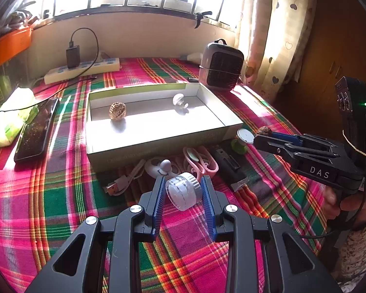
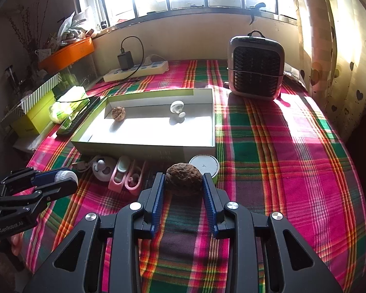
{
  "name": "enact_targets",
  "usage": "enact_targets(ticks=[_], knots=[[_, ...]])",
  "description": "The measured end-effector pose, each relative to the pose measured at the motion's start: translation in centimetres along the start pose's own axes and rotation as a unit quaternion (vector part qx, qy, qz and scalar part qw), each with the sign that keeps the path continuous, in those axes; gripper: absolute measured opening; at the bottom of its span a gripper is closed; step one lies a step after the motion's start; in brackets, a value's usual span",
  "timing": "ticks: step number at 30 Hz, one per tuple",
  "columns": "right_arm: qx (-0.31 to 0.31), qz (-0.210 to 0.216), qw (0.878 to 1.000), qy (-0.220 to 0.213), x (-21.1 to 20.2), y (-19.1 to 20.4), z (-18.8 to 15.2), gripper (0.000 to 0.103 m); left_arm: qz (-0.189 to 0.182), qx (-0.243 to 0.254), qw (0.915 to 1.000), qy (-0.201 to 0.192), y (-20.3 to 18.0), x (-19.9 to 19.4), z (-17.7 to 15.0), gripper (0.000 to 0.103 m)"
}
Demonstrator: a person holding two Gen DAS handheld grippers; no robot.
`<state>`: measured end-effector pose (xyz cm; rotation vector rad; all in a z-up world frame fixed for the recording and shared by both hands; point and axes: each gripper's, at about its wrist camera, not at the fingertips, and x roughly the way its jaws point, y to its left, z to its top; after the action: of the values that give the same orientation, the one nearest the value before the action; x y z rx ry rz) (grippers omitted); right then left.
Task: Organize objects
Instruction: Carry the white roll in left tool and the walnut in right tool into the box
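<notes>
My left gripper [image 1: 183,185] is shut on a small clear round jar with a ridged white lid [image 1: 183,190], held above the plaid cloth in front of the box. My right gripper [image 2: 183,183] is shut on a brown walnut [image 2: 183,177]; it also shows in the left wrist view [image 1: 263,135] at the box's front right corner. The open shallow box [image 1: 158,144] holds another walnut [image 1: 117,111] and a white mushroom-shaped knob [image 1: 179,101]. The left gripper with the jar shows in the right wrist view [image 2: 63,178].
In front of the box lie a white smiley gadget [image 1: 162,167], pink scissors [image 1: 202,161], a USB cable [image 1: 124,180], a black tool [image 1: 229,163] and a green spool with a white cap [image 1: 242,139]. A phone [image 1: 36,129], a power strip [image 1: 83,69] and a heater [image 1: 220,67] surround it.
</notes>
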<state>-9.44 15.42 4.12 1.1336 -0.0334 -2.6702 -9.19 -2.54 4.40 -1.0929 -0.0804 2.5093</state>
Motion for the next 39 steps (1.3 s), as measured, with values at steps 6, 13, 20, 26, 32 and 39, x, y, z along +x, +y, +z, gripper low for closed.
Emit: enact_targets(ticks=[6,13,20,26,32,39], knots=[[-0.005,-0.001,1.0,-0.002,0.7,0.0,1.7,0.032,0.001,-0.005,1.0,0.001,0.7,1.1,1.8,0.028],[-0.013,-0.004,1.0,-0.005,1.8,-0.3,4.0,0.032,0.005,-0.003,1.0,-0.003,1.4,2.5,4.1,0.028],[-0.026,-0.011,1.0,0.007,4.2,-0.6,6.2,0.032,0.006,-0.003,1.0,-0.005,2.0,4.3,6.6,0.028],[-0.041,-0.02,0.999,0.018,6.4,-0.9,7.8,0.032,0.005,-0.009,0.9999,0.001,2.7,6.2,8.3,0.028],[-0.038,-0.015,0.999,0.028,8.6,-1.3,9.1,0.032,0.01,-0.009,0.9999,0.006,3.2,8.0,9.8,0.028],[-0.037,-0.007,0.998,0.047,11.0,-1.6,10.4,0.032,0.016,-0.016,0.9996,0.018,4.2,10.1,11.2,0.028]])
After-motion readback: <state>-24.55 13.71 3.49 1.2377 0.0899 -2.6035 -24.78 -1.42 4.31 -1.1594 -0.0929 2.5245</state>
